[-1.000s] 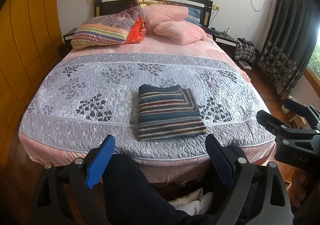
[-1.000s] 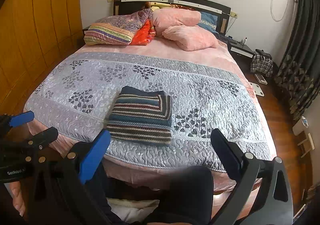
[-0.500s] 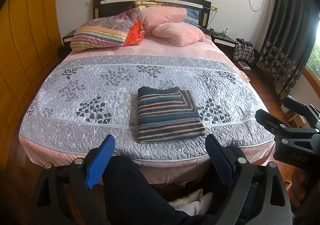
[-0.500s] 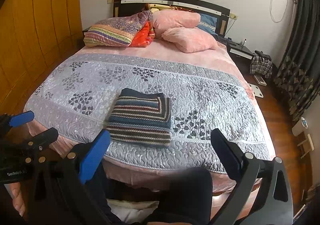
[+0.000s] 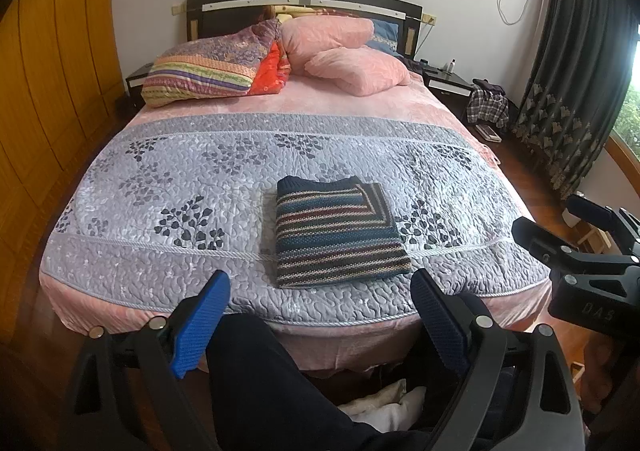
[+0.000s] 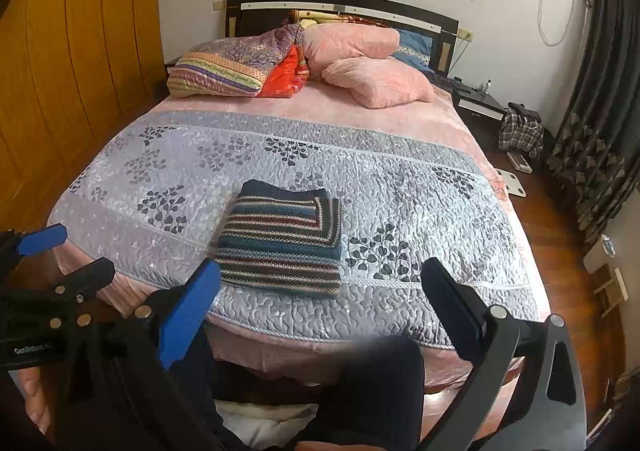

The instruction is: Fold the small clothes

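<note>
A striped knit sweater [image 5: 338,233] [image 6: 282,247] lies folded into a neat rectangle on the grey quilted bedspread [image 5: 192,179] [image 6: 420,187], near the foot of the bed. My left gripper [image 5: 320,291] hangs open short of the bed's edge, well back from the sweater, with nothing between its blue pads. My right gripper [image 6: 320,283] is open and empty too, held at a similar distance off the foot of the bed. Each gripper shows at the side of the other's view.
Pillows [image 5: 352,51] and a folded colourful blanket [image 5: 212,67] sit at the headboard end. A wooden wardrobe [image 5: 44,99] lines the left wall. Dark curtains [image 5: 576,63], a nightstand [image 5: 444,85] and a plaid cloth [image 5: 488,107] stand on the right. A person's dark-trousered legs [image 5: 264,383] are below the grippers.
Both grippers have drifted back and slightly up from the bed, so the sweater sits a little farther away. Both stay open and the sweater has not moved.
</note>
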A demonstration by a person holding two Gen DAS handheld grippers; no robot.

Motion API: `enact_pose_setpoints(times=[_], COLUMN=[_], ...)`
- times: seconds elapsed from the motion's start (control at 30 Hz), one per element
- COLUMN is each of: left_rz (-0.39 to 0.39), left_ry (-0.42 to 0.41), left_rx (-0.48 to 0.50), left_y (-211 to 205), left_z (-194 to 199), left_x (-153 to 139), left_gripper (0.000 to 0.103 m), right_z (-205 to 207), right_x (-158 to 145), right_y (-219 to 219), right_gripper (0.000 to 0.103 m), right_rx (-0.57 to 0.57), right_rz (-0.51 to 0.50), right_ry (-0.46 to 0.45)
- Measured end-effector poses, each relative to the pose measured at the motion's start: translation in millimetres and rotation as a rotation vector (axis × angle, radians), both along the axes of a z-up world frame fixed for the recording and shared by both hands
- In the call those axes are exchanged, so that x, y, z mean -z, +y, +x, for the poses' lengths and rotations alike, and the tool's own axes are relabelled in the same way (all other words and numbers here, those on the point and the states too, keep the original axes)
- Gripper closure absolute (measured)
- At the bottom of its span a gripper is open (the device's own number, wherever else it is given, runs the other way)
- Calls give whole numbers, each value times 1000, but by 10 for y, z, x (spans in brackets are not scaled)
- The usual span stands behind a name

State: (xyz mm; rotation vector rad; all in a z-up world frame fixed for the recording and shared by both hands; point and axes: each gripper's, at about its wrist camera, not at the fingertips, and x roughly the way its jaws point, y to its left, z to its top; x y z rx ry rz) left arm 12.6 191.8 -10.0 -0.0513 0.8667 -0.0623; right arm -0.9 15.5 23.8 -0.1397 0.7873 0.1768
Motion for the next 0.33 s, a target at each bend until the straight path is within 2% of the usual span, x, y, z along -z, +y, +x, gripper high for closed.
enact_pose_setpoints(times=[0.33], left_rz=[2], left_ry=[-1], left_rx=[-4], left_y=[10], left_z=[-10], left_x=[-37], left_gripper=[11], right_z=[-1], right_x=[-31], right_y=[39], right_gripper=[3], right_rx=[6], right_rz=[12], right_ry=[3])
